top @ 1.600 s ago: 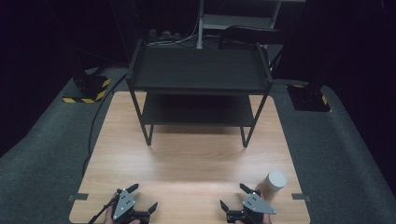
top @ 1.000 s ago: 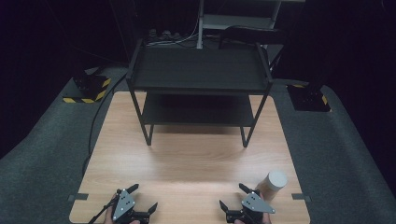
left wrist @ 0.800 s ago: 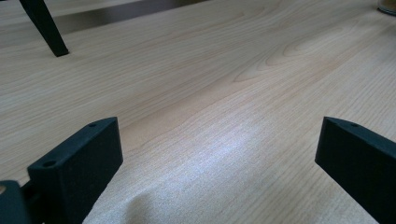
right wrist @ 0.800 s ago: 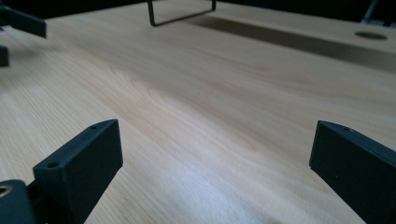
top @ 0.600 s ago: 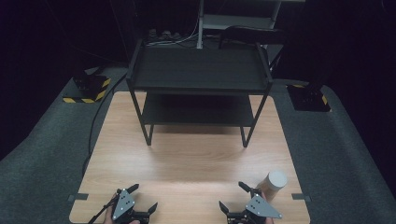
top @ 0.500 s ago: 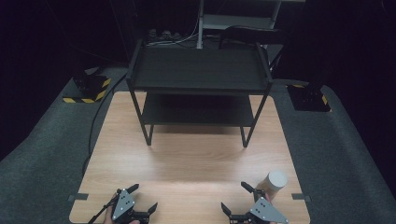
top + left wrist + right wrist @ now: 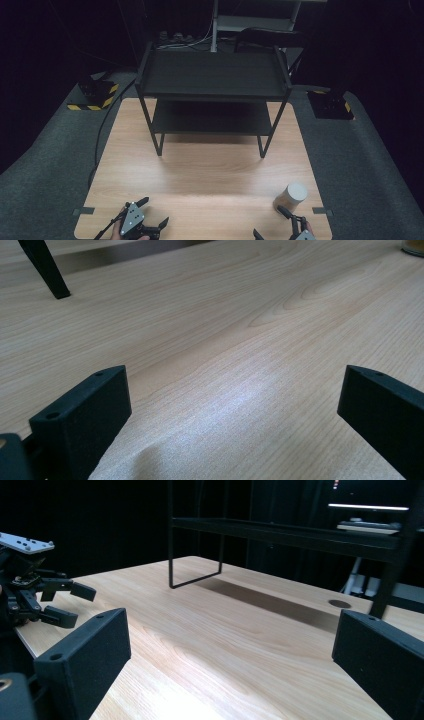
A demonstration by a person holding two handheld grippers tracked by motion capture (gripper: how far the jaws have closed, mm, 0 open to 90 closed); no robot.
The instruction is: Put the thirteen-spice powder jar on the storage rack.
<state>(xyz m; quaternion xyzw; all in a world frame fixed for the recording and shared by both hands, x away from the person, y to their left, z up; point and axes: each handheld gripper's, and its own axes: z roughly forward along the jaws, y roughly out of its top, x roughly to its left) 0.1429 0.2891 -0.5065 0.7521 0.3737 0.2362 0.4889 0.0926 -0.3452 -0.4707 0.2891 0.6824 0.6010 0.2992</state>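
Both my grippers sit low at the near table (image 7: 200, 175) edge, jaws spread, empty: left gripper (image 7: 150, 214), right gripper (image 7: 272, 222). White cylinder (image 7: 292, 196) stands just beside the right one.

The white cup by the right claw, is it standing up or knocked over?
Standing up. The white cup rests on its base on the wooden table, round top facing upward.

1. Stood at the far middle of the surface (image 7: 200, 175): a two-tier shelf rack (image 7: 212, 80).
2. Stood near the front right corner, well apart from the rack: a cup (image 7: 292, 196).
3. Held just before the cup, at the front edge: right gripper (image 7: 280, 222).
4. Held at the front left, well apart from the cup: left gripper (image 7: 152, 212).
5. Lay on the floor left of the surface: a cable (image 7: 102, 130).
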